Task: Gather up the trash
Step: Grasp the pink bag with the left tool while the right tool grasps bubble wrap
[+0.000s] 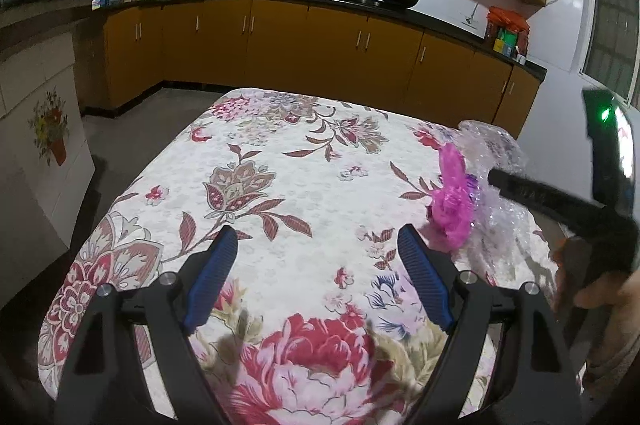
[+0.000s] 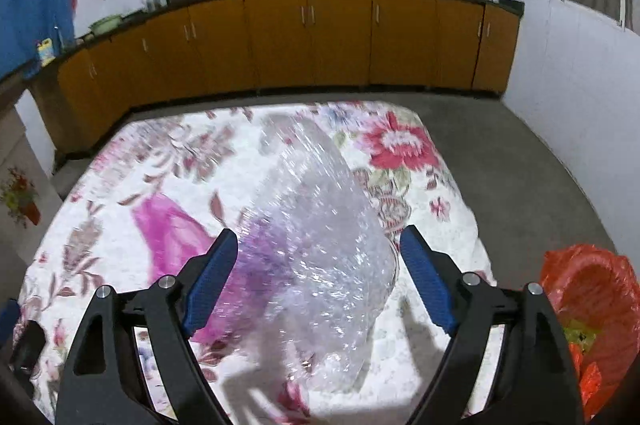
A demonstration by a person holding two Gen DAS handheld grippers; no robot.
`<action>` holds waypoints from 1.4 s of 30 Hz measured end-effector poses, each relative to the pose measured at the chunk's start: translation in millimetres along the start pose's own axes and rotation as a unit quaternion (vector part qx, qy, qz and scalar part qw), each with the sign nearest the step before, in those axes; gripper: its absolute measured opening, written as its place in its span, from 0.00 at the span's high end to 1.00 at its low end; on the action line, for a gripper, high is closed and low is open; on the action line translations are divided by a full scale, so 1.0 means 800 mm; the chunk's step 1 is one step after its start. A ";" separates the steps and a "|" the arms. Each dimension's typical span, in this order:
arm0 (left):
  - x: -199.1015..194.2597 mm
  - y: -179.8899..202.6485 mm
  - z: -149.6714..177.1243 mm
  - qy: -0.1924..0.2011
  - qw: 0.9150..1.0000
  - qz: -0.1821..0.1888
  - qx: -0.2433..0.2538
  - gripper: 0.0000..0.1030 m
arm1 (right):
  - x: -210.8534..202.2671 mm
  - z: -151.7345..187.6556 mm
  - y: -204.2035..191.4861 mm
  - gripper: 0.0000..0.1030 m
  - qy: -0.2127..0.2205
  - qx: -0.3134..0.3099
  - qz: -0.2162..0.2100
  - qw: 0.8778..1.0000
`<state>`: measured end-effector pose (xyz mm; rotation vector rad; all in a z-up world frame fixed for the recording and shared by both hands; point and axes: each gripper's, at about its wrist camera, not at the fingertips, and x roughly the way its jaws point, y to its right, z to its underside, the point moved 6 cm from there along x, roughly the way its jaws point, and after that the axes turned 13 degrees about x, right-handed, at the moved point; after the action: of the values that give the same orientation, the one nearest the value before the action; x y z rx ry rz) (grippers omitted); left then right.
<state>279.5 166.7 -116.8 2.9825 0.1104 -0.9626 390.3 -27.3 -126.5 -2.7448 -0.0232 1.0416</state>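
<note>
Landmark: we place everything against the floral table (image 1: pixel 280 185), a cloth-covered top in the middle of the kitchen.

Trash: a crumpled clear bubble wrap (image 2: pixel 320 245) lies on the table's right part, with a pink plastic scrap (image 2: pixel 172 237) touching its left side; we also see a purple tint under the wrap.

Same trash, left view: bubble wrap (image 1: pixel 500 193) and pink plastic scrap (image 1: pixel 452 201) sit near the table's right edge.

Bin: an orange bag (image 2: pixel 588 317) hangs open just off the table's right side, with something green inside.

Right gripper (image 2: pixel 316 281): we hold its jaws spread wide, one on each side of the bubble wrap and closed on nothing; whether the pads touch it we cannot tell.

Left gripper (image 1: pixel 316 273): jaws wide and empty over the near middle of the table, well apart from the trash.

Risk, grip: we judge the wrap springy and slippery, so a close on its edge could let it slide out.

Risk, scrap: lifting the wrap may drag the pink piece off the table edge, since the two touch.

Risk, cloth: a low pinch could catch the tablecloth and pull it.

Risk, blur: the right view is smeared, so aim may be off.

Writing: none that we can read; countertop packages are too small.
</note>
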 end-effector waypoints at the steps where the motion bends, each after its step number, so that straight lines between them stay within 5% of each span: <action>1: 0.001 0.000 0.000 0.000 1.000 0.001 -0.001 0.21 | 0.007 0.003 0.004 0.22 -0.010 0.007 0.001 1.000; 2: 0.003 0.000 0.000 -0.001 1.000 0.003 -0.002 0.21 | 0.012 0.007 0.008 0.27 -0.020 0.012 -0.001 1.000; 7: 0.009 0.010 -0.001 -0.005 1.000 0.013 -0.004 0.21 | 0.025 0.030 0.016 0.89 -0.054 -0.013 -0.003 0.998; 8: 0.010 0.014 -0.002 -0.004 1.000 0.015 -0.003 0.21 | 0.024 0.032 0.017 0.92 -0.054 -0.016 -0.002 0.998; 31: 0.079 0.163 -0.053 -0.022 0.993 0.091 0.068 0.24 | -0.100 0.019 0.139 0.95 0.019 0.051 -0.035 0.998; 37: 0.123 0.174 -0.053 -0.061 0.992 0.076 0.077 0.46 | -0.129 0.015 0.164 0.96 0.035 0.058 -0.036 0.997; 39: 0.131 0.172 -0.050 -0.069 0.992 0.075 0.072 0.60 | -0.137 0.014 0.168 0.96 0.041 0.057 -0.035 0.997; 40: 0.134 0.170 -0.049 -0.073 0.992 0.078 0.069 0.74 | -0.141 0.014 0.171 0.96 0.044 0.057 -0.035 0.997; 42: 0.133 0.168 -0.048 -0.072 0.992 0.083 0.067 0.83 | -0.150 0.012 0.177 0.96 0.051 0.058 -0.034 0.996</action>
<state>397.3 40.7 -149.5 2.9645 -0.2073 -1.2042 285.9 -174.7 -82.5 -2.6686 -0.0386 0.8564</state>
